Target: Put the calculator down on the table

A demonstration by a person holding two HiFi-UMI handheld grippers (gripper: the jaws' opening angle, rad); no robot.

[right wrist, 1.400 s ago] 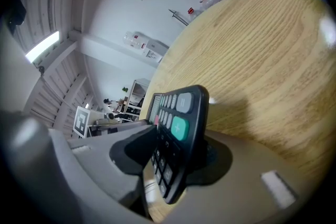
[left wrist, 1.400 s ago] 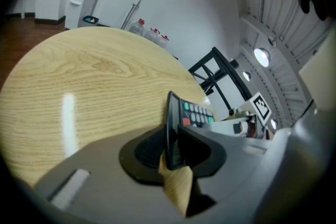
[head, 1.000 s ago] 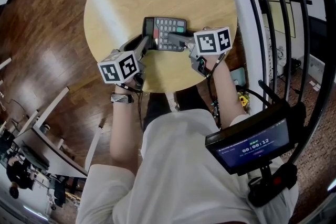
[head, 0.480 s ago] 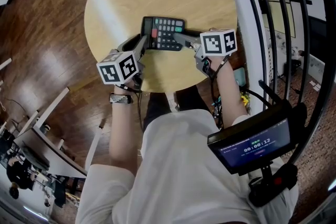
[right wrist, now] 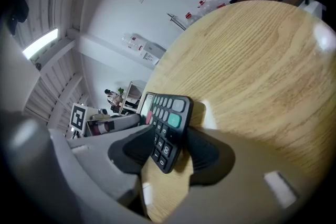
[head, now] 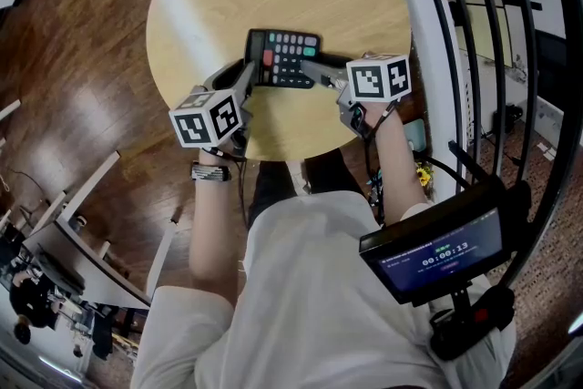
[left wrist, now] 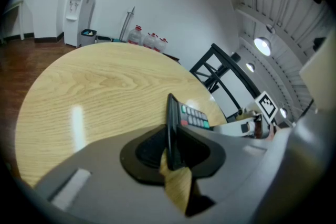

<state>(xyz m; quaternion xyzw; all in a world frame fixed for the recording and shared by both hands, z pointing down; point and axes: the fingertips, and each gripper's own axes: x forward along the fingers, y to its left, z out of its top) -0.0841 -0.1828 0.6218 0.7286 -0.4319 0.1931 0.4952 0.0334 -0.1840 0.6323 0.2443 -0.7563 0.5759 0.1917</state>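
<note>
One calculator (head: 284, 57) | left gripper (left wrist: 171, 150) fingers (left wrist: 146, 153) clamp edge | right gripper (right wrist: 169, 150) fingers (right wrist: 211, 157) opening round it

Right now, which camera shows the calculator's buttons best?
The right gripper view: the calculator is close, and its buttons face the camera. The head view shows the whole of it from above, but small. The left gripper view sees it edge-on, with only a few buttons showing.

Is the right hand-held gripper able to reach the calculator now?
Likely yes: the calculator sits between the opening jaws of the right hand-held gripper, nothing blocking; the left hand-held gripper clamps its other end.
</note>
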